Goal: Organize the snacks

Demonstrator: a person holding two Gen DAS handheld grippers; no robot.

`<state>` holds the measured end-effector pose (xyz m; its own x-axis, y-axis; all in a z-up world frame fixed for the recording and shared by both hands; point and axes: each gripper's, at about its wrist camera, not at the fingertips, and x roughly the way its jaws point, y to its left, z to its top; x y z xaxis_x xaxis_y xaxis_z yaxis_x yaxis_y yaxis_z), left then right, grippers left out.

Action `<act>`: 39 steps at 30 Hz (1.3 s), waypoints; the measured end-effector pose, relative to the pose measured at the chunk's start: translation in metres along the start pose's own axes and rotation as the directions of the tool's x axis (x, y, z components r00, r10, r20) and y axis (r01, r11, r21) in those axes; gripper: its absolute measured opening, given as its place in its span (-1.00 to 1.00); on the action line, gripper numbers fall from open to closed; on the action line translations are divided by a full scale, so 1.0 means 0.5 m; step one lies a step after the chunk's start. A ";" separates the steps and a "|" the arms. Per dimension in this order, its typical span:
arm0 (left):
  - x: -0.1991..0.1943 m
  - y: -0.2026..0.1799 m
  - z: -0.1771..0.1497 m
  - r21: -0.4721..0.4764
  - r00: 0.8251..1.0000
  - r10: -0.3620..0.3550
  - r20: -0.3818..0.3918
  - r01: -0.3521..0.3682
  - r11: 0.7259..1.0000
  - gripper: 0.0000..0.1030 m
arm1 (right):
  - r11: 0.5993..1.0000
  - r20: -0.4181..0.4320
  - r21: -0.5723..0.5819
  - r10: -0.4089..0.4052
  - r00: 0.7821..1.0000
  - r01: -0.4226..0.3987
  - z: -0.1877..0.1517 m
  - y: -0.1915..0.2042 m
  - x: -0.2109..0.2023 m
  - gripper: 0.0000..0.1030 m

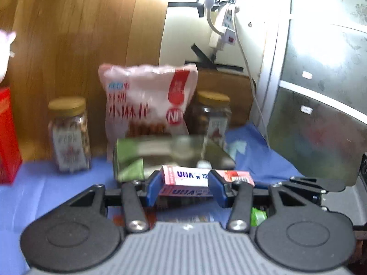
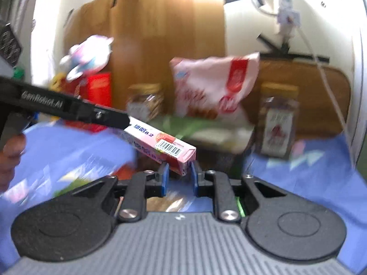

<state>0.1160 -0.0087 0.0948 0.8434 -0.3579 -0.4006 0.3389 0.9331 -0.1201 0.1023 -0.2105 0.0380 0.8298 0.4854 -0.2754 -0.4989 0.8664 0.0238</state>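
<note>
My left gripper point(image 1: 186, 184) is shut on a pink UHA candy box point(image 1: 206, 176), held crosswise between its blue pads above the blue cloth. In the right wrist view the same pink box point(image 2: 160, 145) juts from the left gripper's black arm point(image 2: 68, 110), and its free end sits between my right gripper's point(image 2: 178, 178) blue pads, which look closed on it. Behind stand a pink-white snack bag point(image 1: 146, 100), a green box point(image 1: 165, 154) lying flat, and two gold-lidded jars point(image 1: 68, 135) point(image 1: 212, 116).
A red box point(image 1: 8, 135) stands at the left. A wooden panel point(image 1: 75, 45) and a white wall with a power strip point(image 1: 223, 27) are behind. A grey cabinet point(image 1: 321, 91) closes the right side. Blue cloth point(image 1: 45, 192) covers the table.
</note>
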 end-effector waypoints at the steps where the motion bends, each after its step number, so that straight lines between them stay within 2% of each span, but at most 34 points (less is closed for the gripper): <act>1: 0.020 -0.001 0.008 0.001 1.000 0.012 0.003 -0.012 1.000 -0.14 | 1.000 0.010 -0.001 -0.018 1.000 0.018 0.010 -0.007 0.016 -0.55; 7: 0.136 0.032 0.031 -0.058 0.996 0.072 -0.060 -0.076 0.995 -0.14 | 0.995 0.002 -0.036 -0.088 0.996 0.088 0.027 -0.032 0.109 -0.55; 10: 0.172 0.048 0.028 -0.097 0.992 0.084 -0.093 -0.093 0.991 -0.14 | 0.994 0.004 -0.025 -0.103 0.995 0.103 0.022 -0.044 0.130 -0.49; 14: 0.197 0.041 0.018 -0.086 0.989 0.100 -0.104 -0.109 0.990 -0.10 | 0.994 0.024 0.002 -0.108 0.994 0.108 0.011 -0.052 0.134 -0.43; 16: 0.195 0.032 0.014 -0.071 0.990 0.099 -0.097 -0.106 0.992 -0.08 | 0.995 0.032 0.019 -0.100 0.995 0.099 0.010 -0.058 0.131 -0.36; 20: 0.150 0.034 0.016 -0.080 0.995 0.081 -0.060 -0.085 0.993 -0.08 | 0.995 0.045 0.070 -0.073 0.996 0.070 0.010 -0.067 0.114 -0.36; 22: 0.103 0.052 0.008 -0.103 0.996 0.081 -0.030 -0.083 0.991 -0.04 | 0.995 0.058 0.091 -0.041 0.997 0.036 0.014 -0.066 0.095 -0.36; 24: 0.057 0.083 -0.015 -0.142 0.994 0.109 -0.020 -0.111 0.984 0.01 | 0.993 0.061 0.114 0.033 0.998 -0.040 0.018 -0.063 0.075 -0.35; 27: 0.010 0.139 -0.065 -0.213 0.986 0.155 -0.059 -0.164 0.963 0.01 | 0.968 0.003 0.169 0.189 0.982 -0.186 0.007 -0.046 0.067 -0.32; 29: -0.012 0.175 -0.102 -0.264 0.979 0.180 -0.096 -0.199 0.944 0.01 | 0.959 -0.061 0.170 0.239 0.969 -0.226 -0.002 -0.022 0.081 -0.31; 32: -0.036 0.220 -0.150 -0.351 0.976 0.164 -0.146 -0.206 0.913 0.01 | 0.961 -0.156 0.161 0.250 0.956 -0.225 -0.011 0.015 0.123 -0.23; 33: -0.045 0.232 -0.162 -0.373 0.976 0.152 -0.154 -0.200 0.906 0.01 | 0.954 -0.187 0.184 0.269 0.945 -0.236 -0.012 0.022 0.143 -0.23; 35: -0.053 0.239 -0.180 -0.386 0.978 0.134 -0.162 -0.187 0.903 0.01 | 0.934 -0.236 0.255 0.311 0.921 -0.250 -0.015 0.023 0.188 -0.23; 39: -0.047 0.231 -0.204 -0.369 0.974 0.113 -0.198 -0.181 0.912 0.01 | 0.915 -0.298 0.368 0.283 0.912 -0.164 -0.021 0.004 0.262 -0.16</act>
<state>0.0928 0.1109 -0.0023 0.7767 -0.2364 -0.5839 0.0026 0.9281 -0.3722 0.2073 -0.1466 -0.0079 0.5407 0.6529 -0.5304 -0.5010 0.7564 0.4205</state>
